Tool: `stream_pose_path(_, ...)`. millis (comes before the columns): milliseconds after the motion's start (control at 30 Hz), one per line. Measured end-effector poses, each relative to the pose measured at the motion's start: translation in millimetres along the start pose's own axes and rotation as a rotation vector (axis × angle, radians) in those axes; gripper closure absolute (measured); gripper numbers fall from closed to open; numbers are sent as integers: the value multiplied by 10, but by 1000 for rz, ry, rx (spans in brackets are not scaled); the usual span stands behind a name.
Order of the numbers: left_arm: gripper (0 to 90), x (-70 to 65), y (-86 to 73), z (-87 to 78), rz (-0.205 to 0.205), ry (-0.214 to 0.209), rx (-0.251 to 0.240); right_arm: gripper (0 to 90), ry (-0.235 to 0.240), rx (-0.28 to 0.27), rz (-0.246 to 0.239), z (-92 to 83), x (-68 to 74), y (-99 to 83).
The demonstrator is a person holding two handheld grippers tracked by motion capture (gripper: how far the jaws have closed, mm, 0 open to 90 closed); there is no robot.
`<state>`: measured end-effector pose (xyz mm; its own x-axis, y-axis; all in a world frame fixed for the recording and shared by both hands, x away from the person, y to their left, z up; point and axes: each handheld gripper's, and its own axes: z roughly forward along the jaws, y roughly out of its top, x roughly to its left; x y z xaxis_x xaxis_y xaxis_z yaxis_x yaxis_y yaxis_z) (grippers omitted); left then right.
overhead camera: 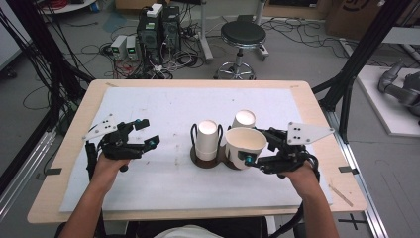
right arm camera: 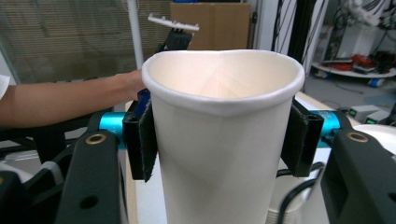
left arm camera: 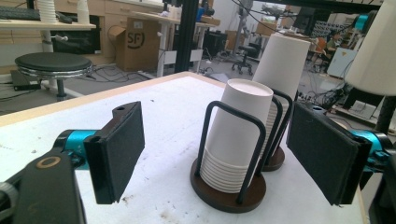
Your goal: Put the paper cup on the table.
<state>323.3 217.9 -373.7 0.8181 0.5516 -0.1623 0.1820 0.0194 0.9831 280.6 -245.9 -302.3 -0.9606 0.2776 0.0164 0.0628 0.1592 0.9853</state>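
An upright white paper cup, mouth up, is squeezed between the pads of my right gripper, which is shut on it just above the right of two dark round holders. A stack of upturned cups stands in the nearer wire holder. A second stack stands behind it. My left gripper hovers left of the stacks, open and facing them, with nothing between its pads.
A white mat covers the wooden table. On the floor beyond the far edge are a black stool and computer boxes with cables. Black frame posts stand at the right.
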Motion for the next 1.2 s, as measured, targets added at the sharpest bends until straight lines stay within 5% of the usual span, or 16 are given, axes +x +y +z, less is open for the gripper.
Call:
stream_pose_path(467, 194, 19, -30, -19, -8, 11, 7, 398, -117, -35, 7, -521, -127, 26)
stream_pose_path(867, 193, 42, -53, -13, -13, 17, 11, 398, -237, -82, 31, -786, -238, -95)
stream_pose_path(1200, 194, 57, -68, -14, -10, 23, 18, 398, -414, -102, 79, -809, -380, -268)
